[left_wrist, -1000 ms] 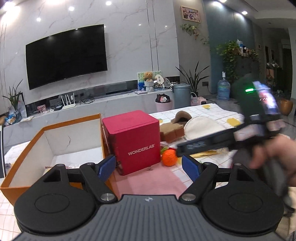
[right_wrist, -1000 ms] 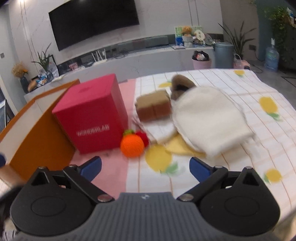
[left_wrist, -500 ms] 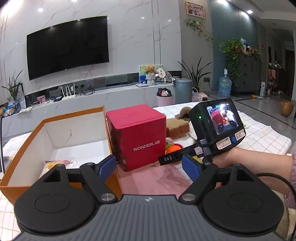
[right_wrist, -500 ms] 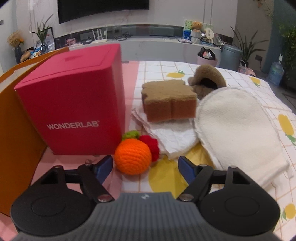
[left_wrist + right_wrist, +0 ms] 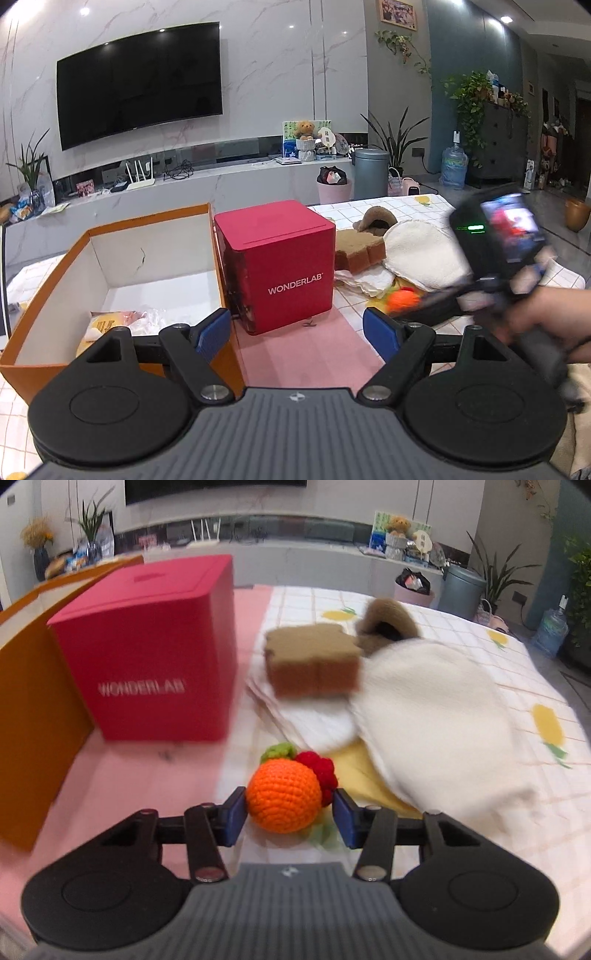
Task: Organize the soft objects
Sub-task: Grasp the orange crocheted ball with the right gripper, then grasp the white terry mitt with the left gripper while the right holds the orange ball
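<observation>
An orange crochet fruit [image 5: 283, 799] with a green leaf and red berries sits between the blue pads of my right gripper [image 5: 289, 812], which is shut on it. It also shows in the left wrist view [image 5: 402, 299], blurred. My left gripper [image 5: 297, 330] is open and empty, held before the orange open box [image 5: 55, 280] and the red WONDERLAB box [image 5: 280, 266]. A brown sponge [image 5: 314, 661], a white folded cloth [image 5: 314, 723], a cream mitt [image 5: 436, 720] and a brown plush [image 5: 388, 620] lie on the table behind.
The orange box holds a plastic-wrapped yellow item [image 5: 122, 321]. The red box [image 5: 147, 650] stands just right of it on a pink mat [image 5: 147, 775]. The tablecloth [image 5: 517, 701] has a lemon print. A TV wall and cabinet are far behind.
My right gripper has moved forward around the orange crochet fruit and its jaws have closed on it. The left gripper has stayed open and nearly still.
</observation>
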A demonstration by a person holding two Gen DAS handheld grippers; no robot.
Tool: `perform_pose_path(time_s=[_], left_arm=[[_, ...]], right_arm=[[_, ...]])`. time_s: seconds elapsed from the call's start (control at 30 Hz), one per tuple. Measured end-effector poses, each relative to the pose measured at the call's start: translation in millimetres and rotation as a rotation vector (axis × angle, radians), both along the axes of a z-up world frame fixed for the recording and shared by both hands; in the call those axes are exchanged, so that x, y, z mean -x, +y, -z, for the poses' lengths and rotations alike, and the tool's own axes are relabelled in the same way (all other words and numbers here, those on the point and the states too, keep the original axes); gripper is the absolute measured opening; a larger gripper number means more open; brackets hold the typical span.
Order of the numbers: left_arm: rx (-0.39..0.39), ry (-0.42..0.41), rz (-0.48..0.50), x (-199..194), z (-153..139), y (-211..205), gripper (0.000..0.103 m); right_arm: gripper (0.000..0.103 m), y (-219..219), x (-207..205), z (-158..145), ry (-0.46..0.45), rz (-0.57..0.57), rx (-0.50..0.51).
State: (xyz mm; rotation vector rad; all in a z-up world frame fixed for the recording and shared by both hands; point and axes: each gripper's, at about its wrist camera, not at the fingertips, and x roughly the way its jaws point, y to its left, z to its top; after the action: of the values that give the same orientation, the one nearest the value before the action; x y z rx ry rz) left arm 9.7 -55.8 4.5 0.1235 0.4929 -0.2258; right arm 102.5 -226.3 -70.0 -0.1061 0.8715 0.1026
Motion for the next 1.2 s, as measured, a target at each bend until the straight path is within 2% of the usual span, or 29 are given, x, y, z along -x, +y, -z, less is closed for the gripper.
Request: perform_pose_path(time_s=[0.2,0.3,0.4,0.43,0.47,0.53,0.63,0.7,0.77,0.8,0.97,1.07,1.2], left_arm=[[0.005,0.019,-0.018,1.9,-1.2,4.2,0.095],[0.001,0.014,-0.027,2.6,-1.7,6.4,0.095],[-0.016,-0.001,-0.034,2.7,-2.8,7.8,0.095],[-0.014,-0.004,-0.035,1.9,-3.6,9.3,0.095],[-0.012,-0.004,-0.037,1.2,-4.2,10.5,0.095],[-0.008,-0.004,-0.04,-0.1,-4.4,11.6,0.095],[-0.034,-0.03,-0.051,0.3,-2.9,9.9,0.095],[-0.069,-0.057,-0.05,1.2,-1.2,7.5,0.095],[-0.085,-0.062,-0.051,1.2,0.4,7.3,0.095],[-0.086,-0.06,-0.05,0.7,0.9,7.2,0.095],[-0.1,-0.037,-0.032,-3.1,-1.7,-2.4,0.095],[-0.121,-0.027,-0.005,-6.5,-4.0,-21.2,0.095],[-0.046,0.029,0.035,-20.1,-8.4,-47.6,0.095]], right_arm=[[0.05,-22.7,44.7,-7.0,0.062,0.027,0.043],[0.05,-28.5,48.6,4.2,0.078,0.066,0.067],[0.051,-36.0,46.5,9.2,0.078,0.099,0.027],[0.054,-36.7,45.4,9.1,0.075,0.101,0.021],[0.063,-37.1,45.4,9.5,0.069,0.106,0.014],[0.071,-37.5,44.1,8.6,0.056,0.108,-0.005],[0.07,-34.1,42.6,10.5,0.047,0.106,0.015],[0.064,-30.7,41.8,12.4,0.049,0.102,0.032],[0.052,-31.3,40.7,12.5,0.043,0.11,0.025],[0.05,-32.4,39.6,11.9,0.041,0.125,0.027],[0.049,-42.3,31.8,3.2,0.045,0.166,0.003],[0.049,-47.1,24.6,-11.3,0.055,0.169,0.025],[0.049,-72.1,13.3,-41.7,0.013,0.125,0.072]])
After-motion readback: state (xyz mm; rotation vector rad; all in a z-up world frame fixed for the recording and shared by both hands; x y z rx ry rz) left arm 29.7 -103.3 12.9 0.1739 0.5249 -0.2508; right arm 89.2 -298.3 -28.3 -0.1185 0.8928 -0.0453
